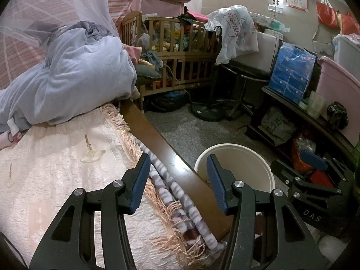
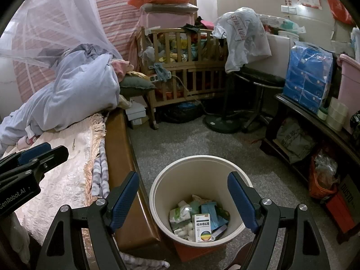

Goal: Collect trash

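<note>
A cream round bin (image 2: 162, 186) stands on the floor beside the bed's wooden side rail (image 2: 117, 148). It holds several pieces of trash, among them a white medicine box (image 2: 203, 227) and crumpled wrappers (image 2: 180, 216). My right gripper (image 2: 183, 200) is open and empty, hovering over the bin's mouth. My left gripper (image 1: 178, 180) is open and empty above the bed edge, with the bin (image 1: 243, 157) just to its right. The right gripper also shows in the left wrist view (image 1: 315, 175), and the left gripper shows in the right wrist view (image 2: 33, 157).
The bed has a pink quilted cover (image 1: 56, 168), a fringed striped blanket (image 1: 175, 193) and a blue duvet heap (image 1: 78, 72). A wooden crib (image 2: 184, 67), a fan base (image 2: 222, 121), a black stool (image 2: 258, 78) and a dark low shelf (image 2: 315, 123) ring the grey floor (image 2: 191, 139).
</note>
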Demonstrator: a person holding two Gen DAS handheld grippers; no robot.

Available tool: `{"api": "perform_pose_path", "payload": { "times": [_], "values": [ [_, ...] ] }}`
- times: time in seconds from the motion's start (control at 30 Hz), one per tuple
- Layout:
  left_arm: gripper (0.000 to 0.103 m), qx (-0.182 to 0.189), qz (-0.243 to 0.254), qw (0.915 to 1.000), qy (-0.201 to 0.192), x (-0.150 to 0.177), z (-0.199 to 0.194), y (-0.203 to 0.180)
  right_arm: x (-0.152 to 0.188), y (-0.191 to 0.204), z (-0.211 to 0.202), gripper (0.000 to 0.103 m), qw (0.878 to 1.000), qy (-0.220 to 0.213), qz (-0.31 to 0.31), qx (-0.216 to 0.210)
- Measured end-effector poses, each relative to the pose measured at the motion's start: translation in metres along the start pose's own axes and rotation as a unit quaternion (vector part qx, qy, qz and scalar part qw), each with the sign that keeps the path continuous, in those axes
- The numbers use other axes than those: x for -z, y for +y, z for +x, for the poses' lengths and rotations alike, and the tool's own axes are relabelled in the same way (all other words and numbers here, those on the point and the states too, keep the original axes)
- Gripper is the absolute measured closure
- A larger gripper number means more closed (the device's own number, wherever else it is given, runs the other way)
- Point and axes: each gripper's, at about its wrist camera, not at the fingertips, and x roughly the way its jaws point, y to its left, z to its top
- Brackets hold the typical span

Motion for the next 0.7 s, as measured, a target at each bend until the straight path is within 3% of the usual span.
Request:
{"api": "perform_pose_path", "payload": {
  "times": [0.7],
  "values": [
    [0.053, 0.004, 0.002, 1.0, 0.005, 0.0053, 0.0029, -0.0054, -0.0002, -0.0011, 0.0046, 0.024, 1.0, 0.006, -0.003, -0.002]
  ]
}}
